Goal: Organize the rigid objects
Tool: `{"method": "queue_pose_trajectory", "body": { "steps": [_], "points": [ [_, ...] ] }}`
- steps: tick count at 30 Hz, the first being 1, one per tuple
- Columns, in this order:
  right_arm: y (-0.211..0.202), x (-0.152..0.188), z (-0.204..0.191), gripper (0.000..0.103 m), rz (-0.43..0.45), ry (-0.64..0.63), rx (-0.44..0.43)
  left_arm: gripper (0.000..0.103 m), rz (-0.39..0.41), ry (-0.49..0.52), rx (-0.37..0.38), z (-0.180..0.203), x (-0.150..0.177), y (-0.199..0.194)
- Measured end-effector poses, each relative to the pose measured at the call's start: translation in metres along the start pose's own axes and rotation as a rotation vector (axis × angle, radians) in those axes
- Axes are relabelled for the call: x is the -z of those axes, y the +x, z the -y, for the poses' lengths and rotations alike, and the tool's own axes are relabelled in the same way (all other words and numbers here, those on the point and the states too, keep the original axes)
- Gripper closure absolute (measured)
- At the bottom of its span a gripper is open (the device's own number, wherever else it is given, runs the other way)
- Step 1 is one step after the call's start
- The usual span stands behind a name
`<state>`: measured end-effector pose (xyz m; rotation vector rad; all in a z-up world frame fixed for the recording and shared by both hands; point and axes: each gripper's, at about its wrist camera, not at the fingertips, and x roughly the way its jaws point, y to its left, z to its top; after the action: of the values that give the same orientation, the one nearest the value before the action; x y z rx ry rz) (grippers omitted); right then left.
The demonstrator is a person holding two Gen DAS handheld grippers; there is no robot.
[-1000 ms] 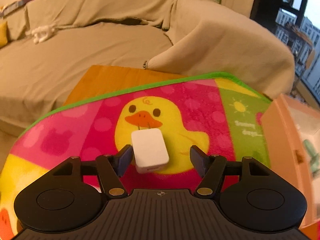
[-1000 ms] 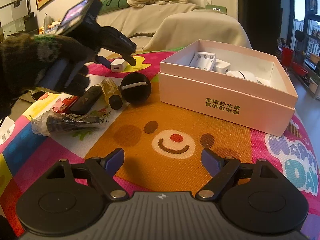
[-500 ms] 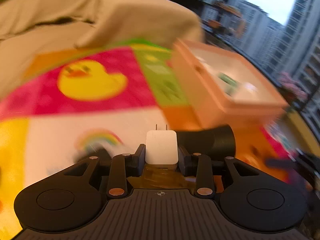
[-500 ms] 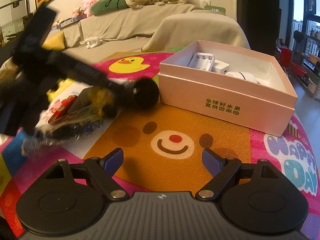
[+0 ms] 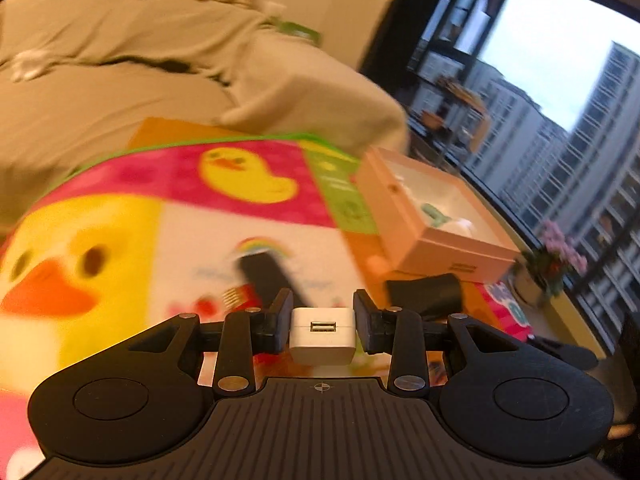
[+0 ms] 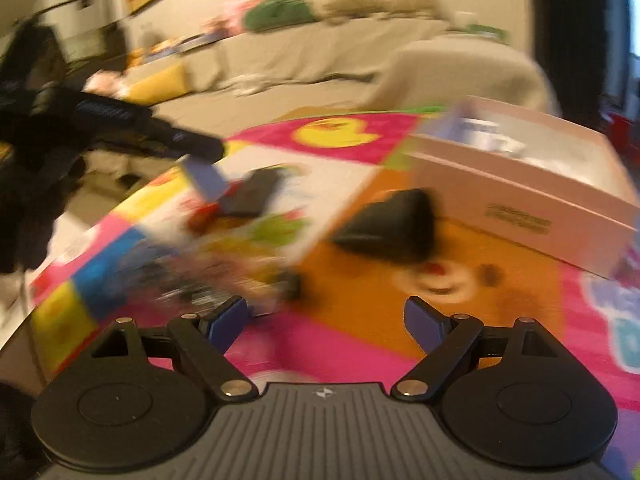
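Item: white USB charger, clamped between left gripper pads, held above play mat for transfer toward pink box; right gripper spread wide, empty

Left gripper: jaws drawn in close, both pads pressed flat against the sides of a white charger block, which sits square between them with its port facing forward. Jaws closed onto it within the last second. Gripper is raised clear of the surface and tilted downward. Seen from the right wrist view, it enters from the far left, blurred, carried by a dark-gloved hand.

Right gripper: jaws spread wide, blue-faced fingers angled outward, nothing between them. It sits low at the near edge, tilted downward. The hand carrying it is out of view.
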<state>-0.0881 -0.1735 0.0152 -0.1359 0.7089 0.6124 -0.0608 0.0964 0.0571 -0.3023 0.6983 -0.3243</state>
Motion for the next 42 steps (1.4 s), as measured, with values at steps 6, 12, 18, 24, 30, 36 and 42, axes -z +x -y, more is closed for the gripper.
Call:
{"method": "queue_pose_trajectory", "body": {
  "steps": [6,12,18,24,30,36,42],
  "points": [
    [0.012,-0.013,-0.06,0.016,-0.003,-0.125,-0.083,0.066,0.041,-0.123,-0.012,-0.033,0.014,-0.017],
    [0.031,-0.028,-0.098,0.016,0.002,-0.236,-0.042,0.066,0.012,-0.164,0.022,-0.044,0.032,-0.019],
    [0.043,-0.02,-0.106,0.018,-0.024,-0.322,0.038,0.066,-0.028,-0.15,0.019,-0.041,0.052,-0.016],
    [0.018,-0.023,-0.062,0.024,-0.061,-0.241,0.048,0.064,-0.028,-0.025,-0.038,-0.02,0.059,-0.009],
    [0.011,-0.048,-0.034,0.024,-0.007,-0.096,0.088,0.063,-0.026,0.046,-0.059,-0.009,0.065,-0.009],
    [0.068,-0.09,-0.037,0.024,-0.039,0.015,0.031,0.063,-0.017,0.099,-0.171,-0.007,0.066,-0.017],
    [0.117,-0.108,-0.061,0.05,-0.12,0.004,-0.002,0.063,0.011,0.029,-0.117,-0.027,0.071,-0.029]
  ]
}}
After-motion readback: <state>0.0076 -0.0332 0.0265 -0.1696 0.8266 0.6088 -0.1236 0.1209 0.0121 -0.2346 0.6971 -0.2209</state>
